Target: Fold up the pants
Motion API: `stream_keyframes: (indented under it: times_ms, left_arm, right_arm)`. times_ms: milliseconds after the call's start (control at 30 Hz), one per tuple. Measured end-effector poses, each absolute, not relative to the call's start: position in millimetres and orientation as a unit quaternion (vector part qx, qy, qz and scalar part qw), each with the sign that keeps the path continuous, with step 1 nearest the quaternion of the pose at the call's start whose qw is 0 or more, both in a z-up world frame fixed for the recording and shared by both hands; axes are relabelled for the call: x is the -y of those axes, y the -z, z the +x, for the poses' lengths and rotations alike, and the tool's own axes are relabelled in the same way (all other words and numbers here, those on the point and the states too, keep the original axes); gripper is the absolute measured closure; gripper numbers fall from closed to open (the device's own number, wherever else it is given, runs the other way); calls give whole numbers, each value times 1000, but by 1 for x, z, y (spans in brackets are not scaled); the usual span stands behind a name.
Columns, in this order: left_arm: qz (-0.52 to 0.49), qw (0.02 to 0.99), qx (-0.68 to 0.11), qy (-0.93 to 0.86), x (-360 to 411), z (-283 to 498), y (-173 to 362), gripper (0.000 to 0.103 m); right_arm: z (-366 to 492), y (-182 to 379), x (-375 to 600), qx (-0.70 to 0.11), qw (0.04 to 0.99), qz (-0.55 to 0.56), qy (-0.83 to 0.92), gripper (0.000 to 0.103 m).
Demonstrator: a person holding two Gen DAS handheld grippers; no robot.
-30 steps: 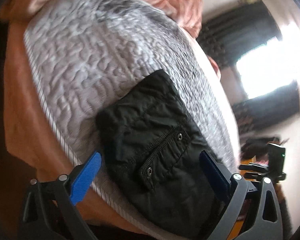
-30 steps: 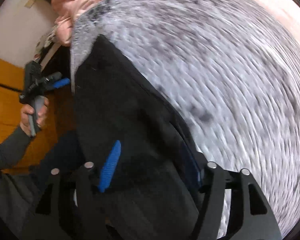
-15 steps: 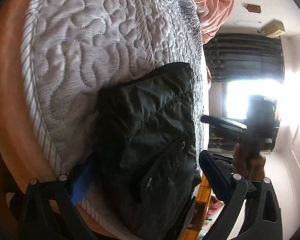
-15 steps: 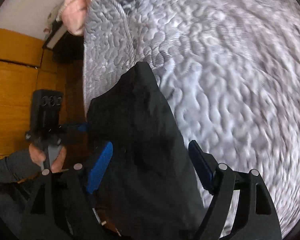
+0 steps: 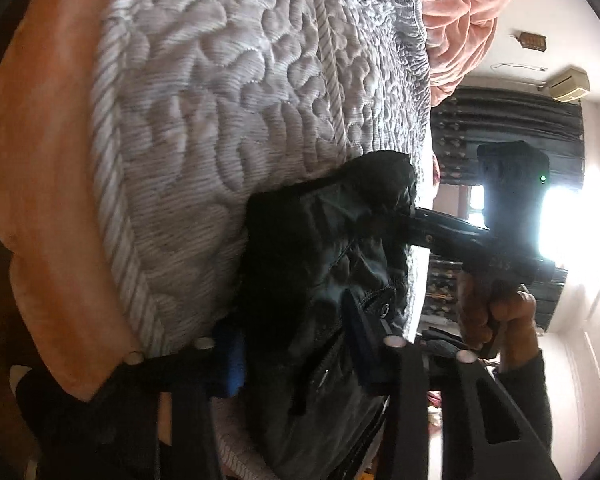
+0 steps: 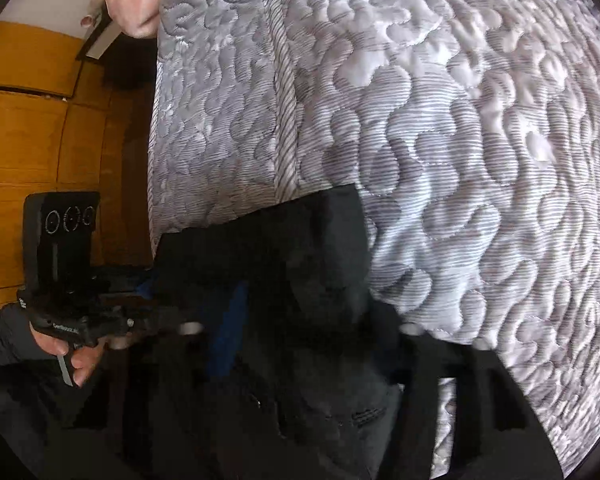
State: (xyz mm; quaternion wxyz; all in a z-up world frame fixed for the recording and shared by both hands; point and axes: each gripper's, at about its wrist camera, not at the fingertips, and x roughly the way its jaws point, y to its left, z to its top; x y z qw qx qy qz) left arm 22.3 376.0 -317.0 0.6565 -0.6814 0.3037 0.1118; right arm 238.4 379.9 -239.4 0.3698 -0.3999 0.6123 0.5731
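Both grippers, left [image 5: 296, 344] and right [image 6: 316, 320], mine, closing on black pants [image 5: 324, 264] bunched between pads; right fingertips blurred. Pants overhang mattress [image 6: 460, 120] edge, long axis unclear.

Daylight from a blown-out window [image 5: 560, 220] glares at the far right of the left wrist view. The black pants [image 5: 324, 280] read as near-featureless shadow, and both fisheye frames bend and darken at their edges. The near right tool [image 6: 312, 328] looks smeared, probably motion blur.
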Motion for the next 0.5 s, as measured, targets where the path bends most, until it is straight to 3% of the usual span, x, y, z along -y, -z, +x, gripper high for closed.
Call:
stream_keyframes:
  times_ms: [100, 500]
  left_arm:
    - [-670, 669, -300, -120, -373, 18, 304, 79]
    - [-535, 785, -295, -104, -331, 34, 176, 81]
  right_arm:
    - [243, 223, -374, -610, 380, -388, -577, 82]
    - [253, 91, -301, -554, 459, -340, -605, 83]
